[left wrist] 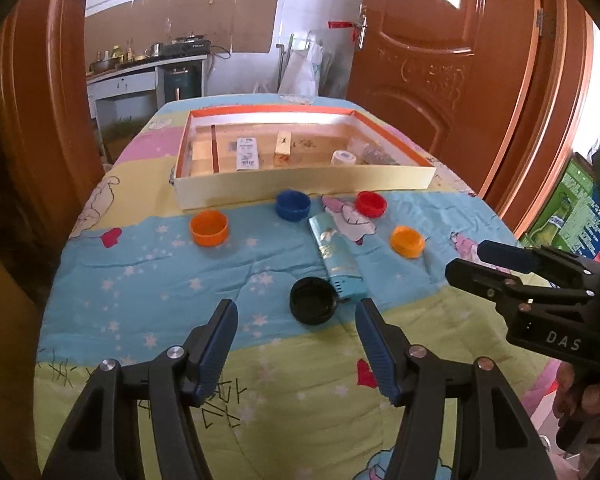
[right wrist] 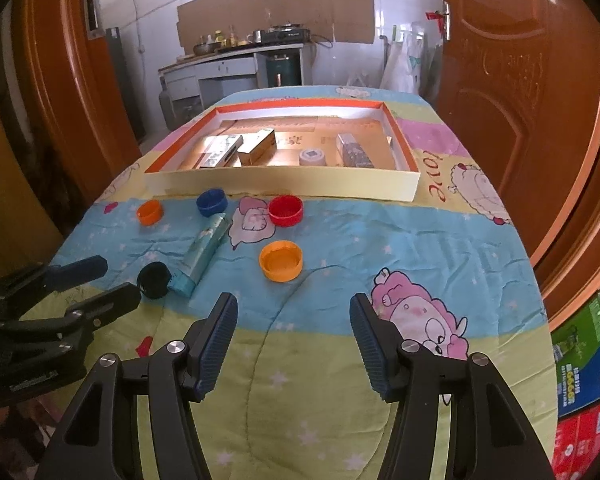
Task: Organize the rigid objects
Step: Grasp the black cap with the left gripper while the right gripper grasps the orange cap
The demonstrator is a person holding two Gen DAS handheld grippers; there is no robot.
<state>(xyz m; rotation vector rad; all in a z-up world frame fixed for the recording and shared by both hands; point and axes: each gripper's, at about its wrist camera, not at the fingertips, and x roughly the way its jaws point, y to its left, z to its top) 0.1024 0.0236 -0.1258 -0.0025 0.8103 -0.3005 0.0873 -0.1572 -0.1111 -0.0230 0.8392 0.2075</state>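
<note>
Several bottle caps lie on the quilted table: a black cap point(left wrist: 312, 300) point(right wrist: 154, 279), two orange caps point(left wrist: 209, 228) point(left wrist: 407, 241), a blue cap point(left wrist: 293, 205) and a red cap point(left wrist: 371, 203). A teal box point(left wrist: 337, 259) point(right wrist: 204, 254) lies among them, touching the black cap. My left gripper point(left wrist: 296, 316) is open and empty, just short of the black cap. My right gripper point(right wrist: 292, 312) is open and empty, just short of the near orange cap point(right wrist: 281, 261). Behind stands a shallow cream tray point(left wrist: 300, 186) point(right wrist: 284, 186) with orange rim holding small boxes and a white roll.
The table is covered by a cartoon-print quilt point(left wrist: 180, 272). Brown wooden doors point(left wrist: 440, 60) flank it left and right. Coloured cartons point(right wrist: 584, 360) stand on the floor at the right. A kitchen counter point(right wrist: 228, 60) is far behind.
</note>
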